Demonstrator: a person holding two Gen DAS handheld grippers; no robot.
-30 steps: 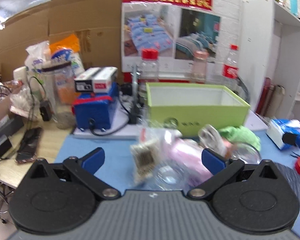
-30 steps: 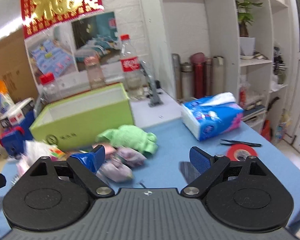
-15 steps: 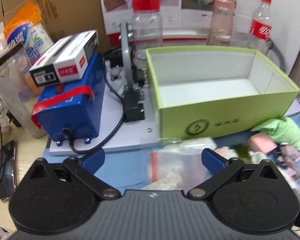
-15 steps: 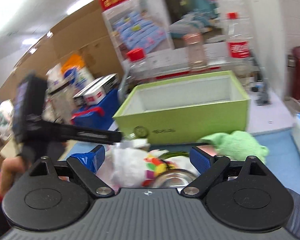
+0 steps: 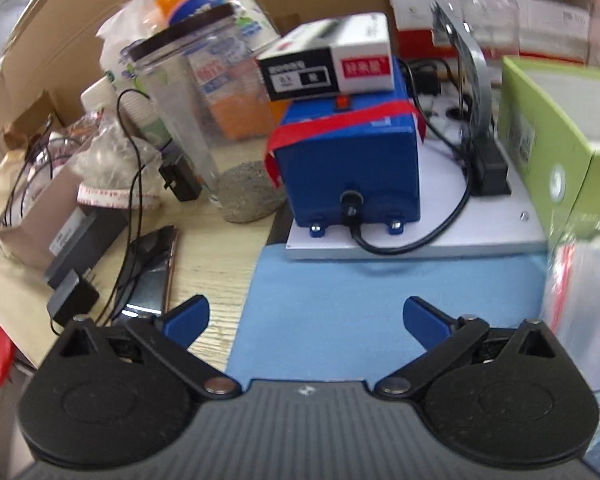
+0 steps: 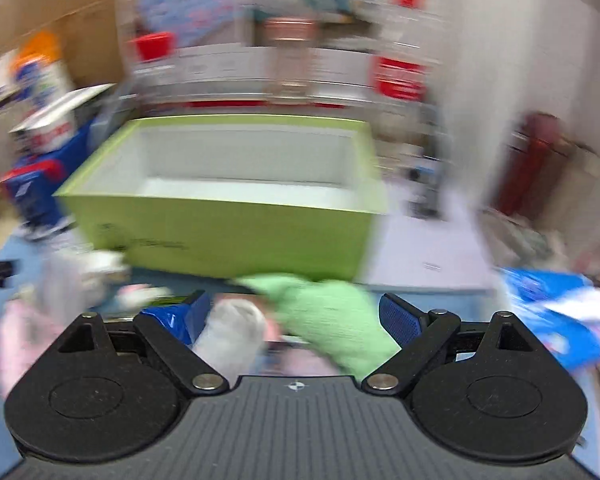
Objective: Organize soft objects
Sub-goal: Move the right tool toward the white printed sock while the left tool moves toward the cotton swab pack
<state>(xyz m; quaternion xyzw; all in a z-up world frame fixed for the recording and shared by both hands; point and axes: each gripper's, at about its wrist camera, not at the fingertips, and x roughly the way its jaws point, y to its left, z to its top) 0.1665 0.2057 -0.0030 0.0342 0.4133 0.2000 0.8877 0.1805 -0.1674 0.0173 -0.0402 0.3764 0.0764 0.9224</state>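
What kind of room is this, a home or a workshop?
Probably a cluttered workroom or lab bench rather than a tidy home: a blue electrical box with cables, stacked cardboard behind, and a green box on a blue mat.

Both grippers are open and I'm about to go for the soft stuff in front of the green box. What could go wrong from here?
The right view is badly motion-blurred, so closing the right gripper now could miss the green cloth or pinch the pale item beside it.

The left gripper faces bare blue mat; swinging toward the plastic bag risks snagging the black cable.
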